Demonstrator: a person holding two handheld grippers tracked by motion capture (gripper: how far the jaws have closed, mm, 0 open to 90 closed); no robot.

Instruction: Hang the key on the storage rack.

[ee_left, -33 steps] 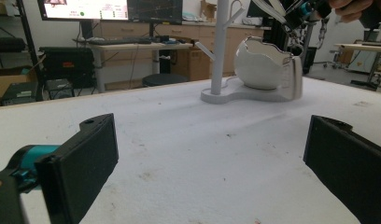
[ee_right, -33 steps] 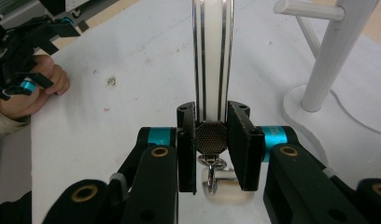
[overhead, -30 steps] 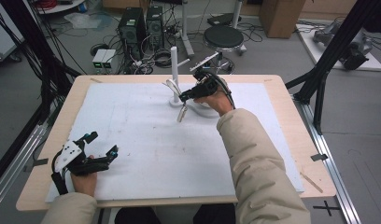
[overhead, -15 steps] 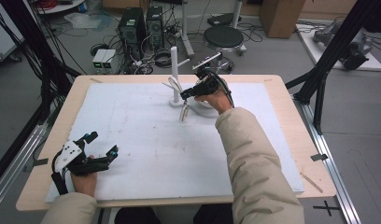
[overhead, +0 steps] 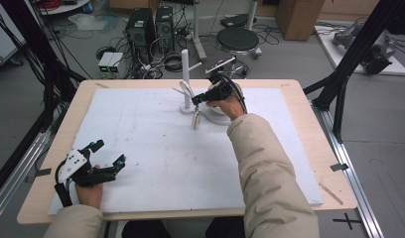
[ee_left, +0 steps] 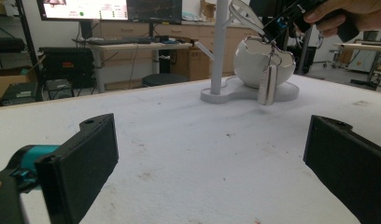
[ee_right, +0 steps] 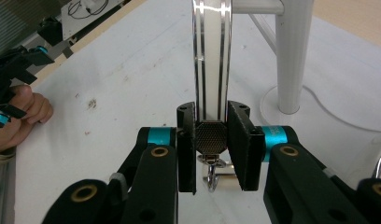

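Note:
My right gripper (overhead: 200, 98) is at the far middle of the table, beside a white stand (overhead: 185, 74) with pegs. Its jaws are shut on the dark hexagonal clasp (ee_right: 210, 137) of a silver loop keychain (ee_right: 211, 56), whose band rises toward a peg. A metal tag (overhead: 195, 119) hangs from the clasp just above the table, also seen as the metal tag (ee_left: 267, 85) in the left gripper view. Behind the tag sits a white round bowl (ee_left: 254, 63) on the stand's base (ee_left: 226, 97). My left gripper (overhead: 108, 152) rests open near the front left corner with nothing between its jaws.
A white foam sheet (overhead: 156, 148) covers the wooden table (overhead: 329, 163). A small wooden stick (overhead: 331, 193) lies at the right edge. Beyond the far edge stand a stool (overhead: 237, 39) and computer cases (overhead: 148, 25) among cables.
The right gripper with the keychain has shifted only slightly next to the stand. The left gripper has not moved.

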